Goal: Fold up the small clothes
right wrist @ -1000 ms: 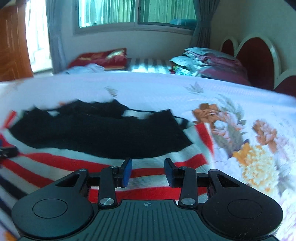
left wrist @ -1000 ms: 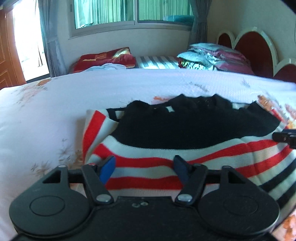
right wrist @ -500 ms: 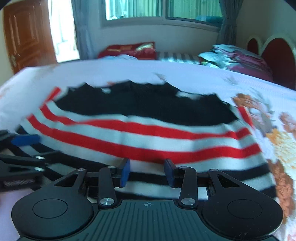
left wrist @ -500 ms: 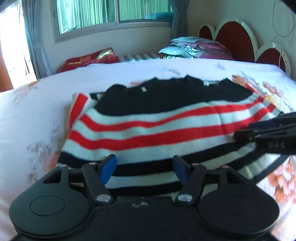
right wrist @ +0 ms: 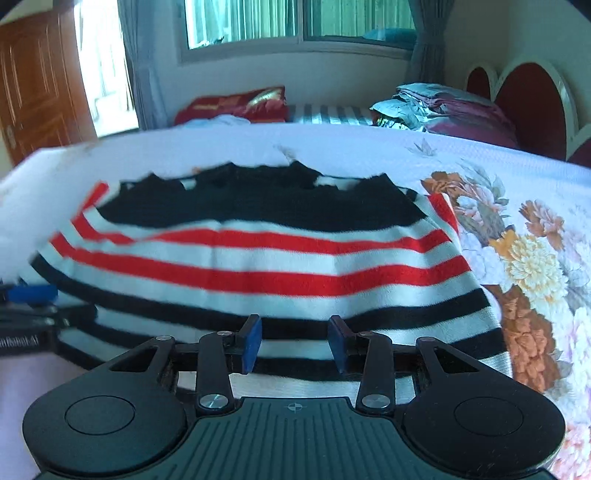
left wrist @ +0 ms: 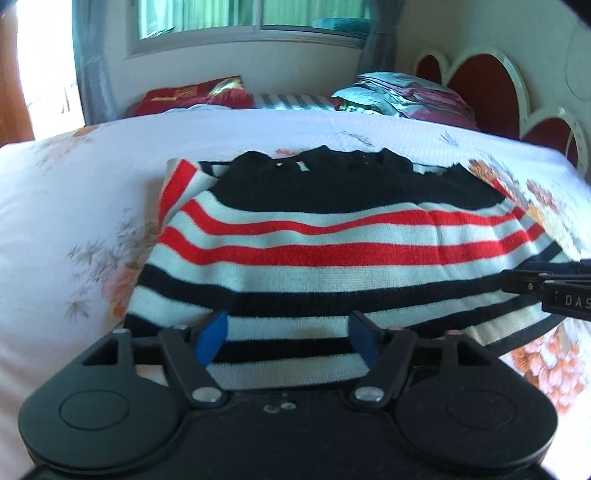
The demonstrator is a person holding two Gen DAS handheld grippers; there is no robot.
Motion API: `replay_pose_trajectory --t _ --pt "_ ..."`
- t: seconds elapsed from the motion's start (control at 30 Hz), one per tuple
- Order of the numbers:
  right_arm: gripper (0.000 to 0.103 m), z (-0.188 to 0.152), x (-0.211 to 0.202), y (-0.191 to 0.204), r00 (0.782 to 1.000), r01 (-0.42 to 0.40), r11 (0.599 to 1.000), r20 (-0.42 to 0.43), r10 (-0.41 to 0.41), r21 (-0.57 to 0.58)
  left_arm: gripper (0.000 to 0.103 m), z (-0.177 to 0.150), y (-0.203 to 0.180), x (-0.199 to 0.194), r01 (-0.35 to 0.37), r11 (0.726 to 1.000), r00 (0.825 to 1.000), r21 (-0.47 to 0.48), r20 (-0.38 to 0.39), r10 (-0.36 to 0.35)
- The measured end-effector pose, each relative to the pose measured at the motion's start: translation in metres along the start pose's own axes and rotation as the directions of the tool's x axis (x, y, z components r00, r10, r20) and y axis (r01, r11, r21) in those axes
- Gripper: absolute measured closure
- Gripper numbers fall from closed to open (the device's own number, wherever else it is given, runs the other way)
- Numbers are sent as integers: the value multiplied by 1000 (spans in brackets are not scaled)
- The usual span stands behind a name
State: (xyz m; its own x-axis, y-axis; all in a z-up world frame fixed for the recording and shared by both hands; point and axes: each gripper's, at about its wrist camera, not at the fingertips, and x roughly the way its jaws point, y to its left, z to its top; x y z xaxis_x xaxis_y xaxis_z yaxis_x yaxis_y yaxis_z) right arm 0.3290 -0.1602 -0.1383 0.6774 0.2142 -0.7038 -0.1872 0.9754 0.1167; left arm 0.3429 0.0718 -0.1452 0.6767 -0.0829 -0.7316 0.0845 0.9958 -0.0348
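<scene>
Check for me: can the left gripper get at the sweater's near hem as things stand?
Probably yes: the left gripper, jaws opening with nothing pinched, sits just above the striped sweater hem, nothing in between.

Daylight floods in from the wide curtained window [left wrist: 255, 18] at the back wall and a blown-out opening at far left, washing the white floral bedsheet [right wrist: 369, 147] bright. Both fisheye views bend the room at the edges, with dark vignetted corners. The right view is motion-blurred, smearing the striped red, white and black knit sweater [right wrist: 258, 266] along its left side.
</scene>
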Motion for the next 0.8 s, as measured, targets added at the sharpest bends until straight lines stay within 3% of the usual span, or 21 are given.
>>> replay_pose_trajectory --t 0.3,0.43,0.57,0.7,0.8 --pt "63 6 3 36 998 -54 998 11 54 -26 20 -1 15 -13 -12 995 999 -104 -51 6" --pt "63 -4 21 43 998 -41 997 -59 37 -61 20 -6 21 -18 -9 990 998 -144 -68 0" --pt "63 -8 20 41 998 -52 995 -50 48 -82 19 -10 28 -22 -1 979 997 -205 -81 -16" --pt "63 0 14 37 997 -75 996 -15 75 -57 15 -17 37 -25 15 954 994 -298 -98 -46" --pt "63 10 14 37 996 -83 994 17 85 -68 12 -26 48 -23 31 905 989 -424 -116 -88"
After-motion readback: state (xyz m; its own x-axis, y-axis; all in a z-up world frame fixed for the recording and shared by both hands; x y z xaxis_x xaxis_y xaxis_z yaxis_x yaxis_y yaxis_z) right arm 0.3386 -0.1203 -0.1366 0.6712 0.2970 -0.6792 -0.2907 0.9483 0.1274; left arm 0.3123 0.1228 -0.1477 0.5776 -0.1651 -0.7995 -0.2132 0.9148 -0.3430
